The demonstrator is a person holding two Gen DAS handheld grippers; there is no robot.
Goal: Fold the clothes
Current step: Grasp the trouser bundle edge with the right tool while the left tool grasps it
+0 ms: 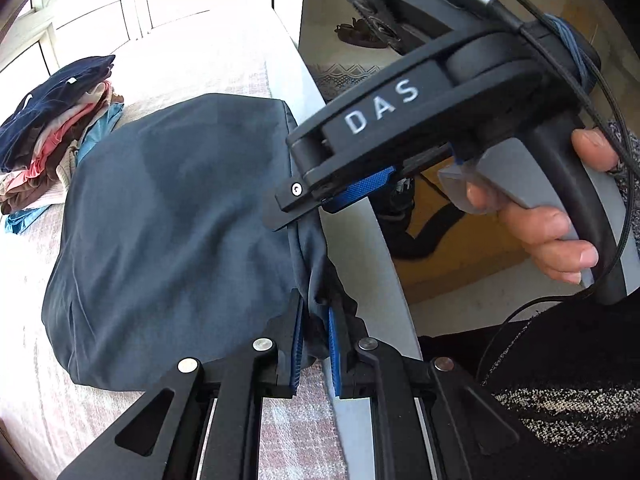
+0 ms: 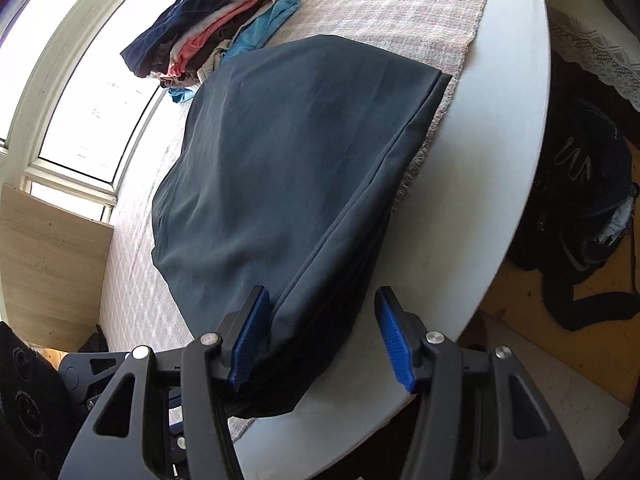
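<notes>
Room: a bright window with a white frame stands behind a round white table, which is partly covered by a pale woven pink-and-white cloth.
Floor: wooden boards beside the table, with a black backpack lying on them.
Garment: a large dark slate-blue folded garment lies on the woven cloth, its near edge reaching the bare rim of the table.
Stack: a pile of folded clothes, navy on top with pink, brown and light-blue layers under it, sits just beyond the garment, near the window.
Left gripper: black frame with blue ribbed pads; its jaws are pressed together, pinching a bunched corner of the garment at the near edge.
Right gripper: held by a hand; its jaws stand spread, straddling the garment's near seam corner, one pad just beside the fabric, the other clear of it.
</notes>
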